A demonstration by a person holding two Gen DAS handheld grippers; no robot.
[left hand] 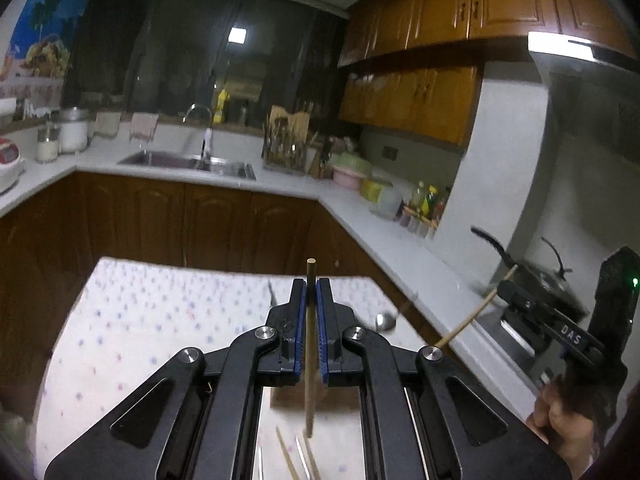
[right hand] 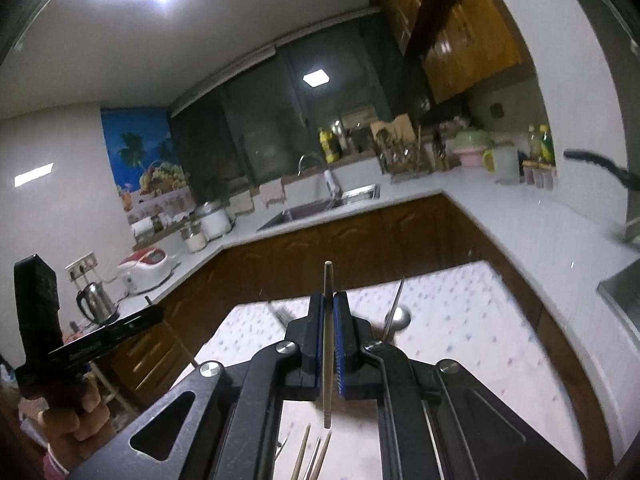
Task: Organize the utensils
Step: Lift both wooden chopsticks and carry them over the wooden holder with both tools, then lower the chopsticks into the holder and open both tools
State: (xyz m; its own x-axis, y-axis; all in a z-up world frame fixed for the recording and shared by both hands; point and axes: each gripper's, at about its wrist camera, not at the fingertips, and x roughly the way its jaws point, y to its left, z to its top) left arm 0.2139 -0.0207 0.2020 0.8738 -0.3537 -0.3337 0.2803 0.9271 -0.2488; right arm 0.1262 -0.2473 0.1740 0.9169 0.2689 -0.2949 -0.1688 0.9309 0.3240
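Left gripper (left hand: pixel 311 292) clenches one chopstick (left hand: pixel 310 344) upright between its jaws; right gripper (right hand: pixel 329 306) likewise grips another chopstick (right hand: pixel 327 344); keep both vertical, clear of the utensils below.

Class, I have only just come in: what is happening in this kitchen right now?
A person holds a two-finger gripper in each hand above a table with a dotted cloth. The left gripper is shut on one wooden chopstick, held upright. The right gripper is shut on another chopstick, also upright. More chopsticks and a spoon lie on the cloth, not yet sorted.
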